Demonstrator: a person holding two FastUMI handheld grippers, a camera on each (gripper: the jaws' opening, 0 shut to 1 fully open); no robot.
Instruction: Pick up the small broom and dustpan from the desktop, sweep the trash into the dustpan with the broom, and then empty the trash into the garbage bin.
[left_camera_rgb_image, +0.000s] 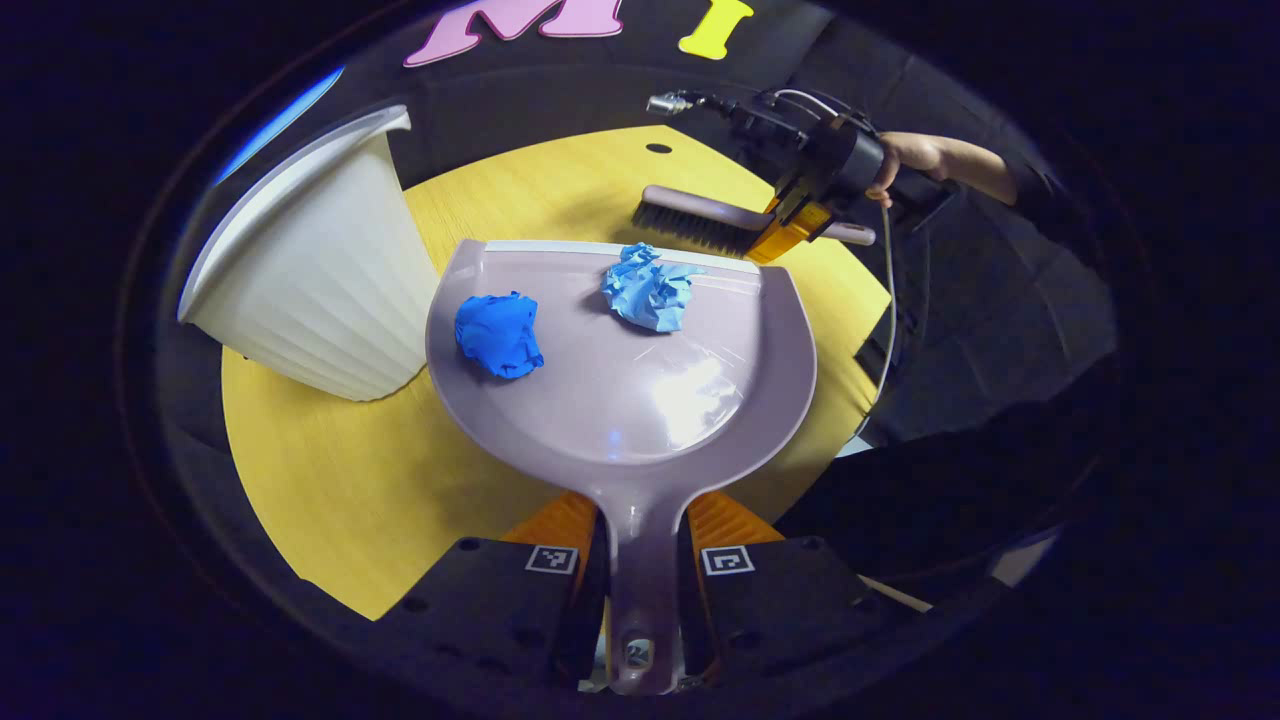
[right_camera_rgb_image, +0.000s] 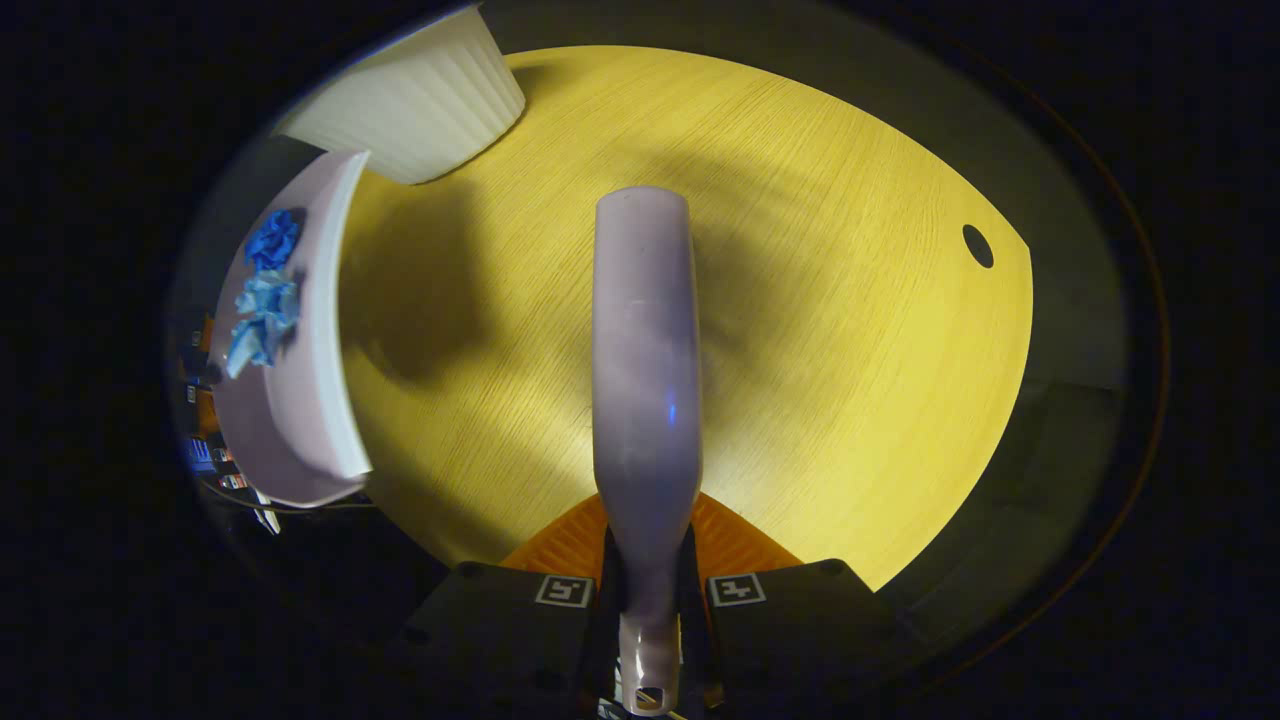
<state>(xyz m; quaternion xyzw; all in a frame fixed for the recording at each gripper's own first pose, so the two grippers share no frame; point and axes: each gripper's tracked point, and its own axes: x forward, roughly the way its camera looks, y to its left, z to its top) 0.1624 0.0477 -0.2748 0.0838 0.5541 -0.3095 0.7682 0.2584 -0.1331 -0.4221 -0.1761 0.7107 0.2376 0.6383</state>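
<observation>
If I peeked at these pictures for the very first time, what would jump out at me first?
Two crumpled blue paper balls, a dark blue one and a light blue one, lying in the mauve dustpan that the left gripper holds by its handle above the yellow table. Next, the big white garbage bin standing just left of the pan, and behind it the broom in the right gripper.
</observation>
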